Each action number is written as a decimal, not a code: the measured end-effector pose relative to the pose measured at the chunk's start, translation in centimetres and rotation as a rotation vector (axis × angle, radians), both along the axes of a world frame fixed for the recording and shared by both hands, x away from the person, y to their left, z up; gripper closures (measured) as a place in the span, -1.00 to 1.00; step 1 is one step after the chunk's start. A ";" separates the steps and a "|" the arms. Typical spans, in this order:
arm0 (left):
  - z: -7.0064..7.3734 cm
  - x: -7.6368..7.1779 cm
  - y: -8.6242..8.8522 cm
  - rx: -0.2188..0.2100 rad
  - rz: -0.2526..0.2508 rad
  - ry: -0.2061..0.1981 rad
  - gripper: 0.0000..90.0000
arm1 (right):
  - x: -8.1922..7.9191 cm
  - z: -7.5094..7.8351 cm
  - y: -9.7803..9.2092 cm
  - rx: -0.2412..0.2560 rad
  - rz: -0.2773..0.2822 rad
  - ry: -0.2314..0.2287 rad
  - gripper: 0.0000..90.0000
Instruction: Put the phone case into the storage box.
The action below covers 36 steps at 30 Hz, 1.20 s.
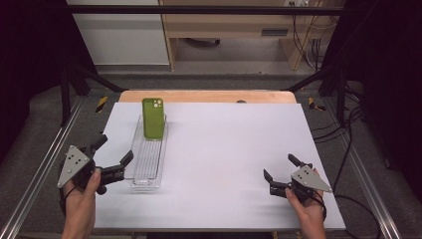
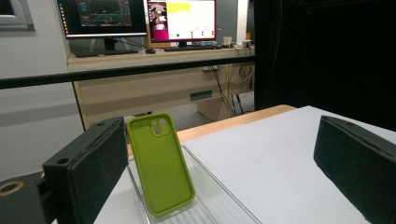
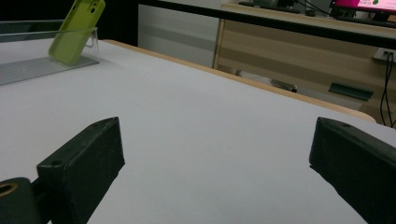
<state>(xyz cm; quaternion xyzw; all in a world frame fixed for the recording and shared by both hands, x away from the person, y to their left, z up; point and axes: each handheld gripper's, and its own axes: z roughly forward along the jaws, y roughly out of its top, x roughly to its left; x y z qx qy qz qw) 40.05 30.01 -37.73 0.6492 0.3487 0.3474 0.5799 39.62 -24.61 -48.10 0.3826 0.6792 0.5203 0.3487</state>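
A green phone case [image 1: 153,118] [image 2: 160,163] [image 3: 76,31] leans tilted against the far end of a clear plastic tray [image 1: 148,154] [image 2: 219,196] [image 3: 28,67] on the left of the white table. My left gripper [image 1: 114,152] [image 2: 224,172] is held at the table's left edge beside the tray's near end, open, nothing between its jaws. My right gripper [image 1: 281,167] [image 3: 215,168] hovers low over the table's near right part, open and empty, far from the tray.
The white table top [image 1: 229,149] lies on a wooden board whose far edge [image 1: 209,95] shows. Metal frame rails [image 1: 45,164] run along both sides. Desks with monitors [image 2: 140,18] stand beyond the far edge.
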 end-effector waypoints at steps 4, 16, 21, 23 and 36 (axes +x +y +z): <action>-0.4 -0.1 0.2 -0.003 0.006 0.003 -0.95 | 0.0 0.0 0.0 -0.001 -0.001 0.000 -0.93; -2.2 -0.5 0.9 0.012 0.034 0.009 -0.94 | 0.0 0.0 -0.1 0.004 -0.003 0.000 -0.93; -2.8 -0.7 0.9 0.024 0.029 0.009 -0.94 | 0.0 0.0 -0.1 0.004 -0.002 -0.001 -0.93; -3.1 -0.7 0.8 0.029 0.031 0.009 -0.94 | 0.0 0.0 -0.1 0.004 -0.002 0.000 -0.93; -4.4 -1.0 0.5 0.032 0.013 0.017 -0.94 | 0.0 0.0 -0.1 0.002 -0.002 -0.001 -0.93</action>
